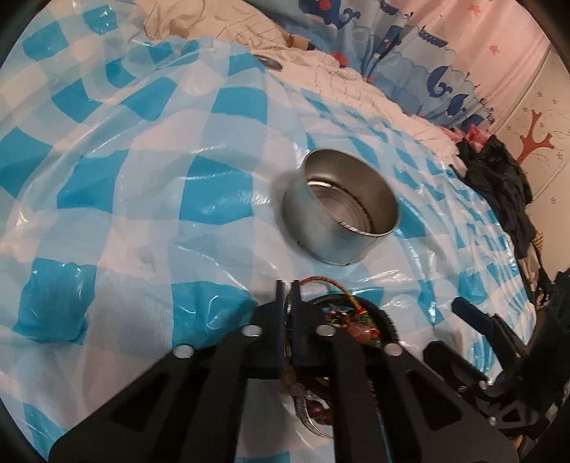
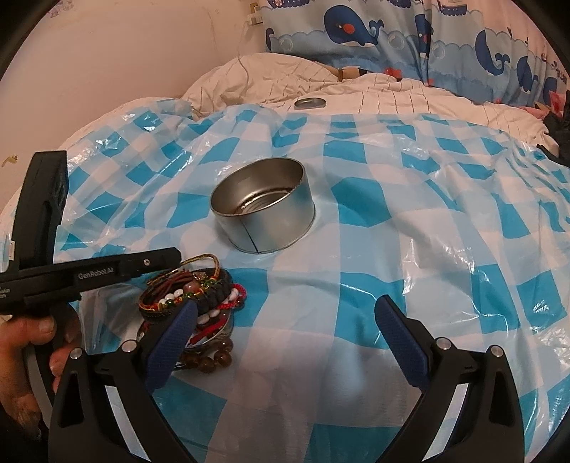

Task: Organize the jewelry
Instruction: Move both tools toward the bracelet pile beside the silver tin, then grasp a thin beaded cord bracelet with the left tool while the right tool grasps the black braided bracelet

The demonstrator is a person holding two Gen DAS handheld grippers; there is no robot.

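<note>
we see the pile of bracelets [image 2: 194, 306] at the lower left of the right wrist view: braided cords, red string, white and green beads and brown wooden beads heaped together on the blue-and-white checked plastic sheet [image 2: 409, 228] that covers the bed. in the left wrist view the same pile [image 1: 342, 320] sits at the bottom centre, mostly behind the fingers. our left claw [image 1: 288, 290] has its two fingers drawn nearly together, and a thin braided cord bracelet [image 1: 331, 285] loops out from beside their tips; it appears pinched between them, though the contact itself is hidden. in the right wrist view the left claw [image 2: 167, 258] reaches in from the left edge, its end over the pile. our right claw [image 2: 285, 320] stands wide open, gripping nothing, its left blue pad overlapping the pile in the picture and its right pad well apart over bare sheet. just above the pile, at frame centre, stands an open round metal tin [image 2: 263, 210], nothing visible inside it. at the upper centre a tin lid [image 2: 310, 103] lies on the white quilt [image 2: 392, 96], with a whale-print curtain [image 2: 356, 28] behind.
</note>
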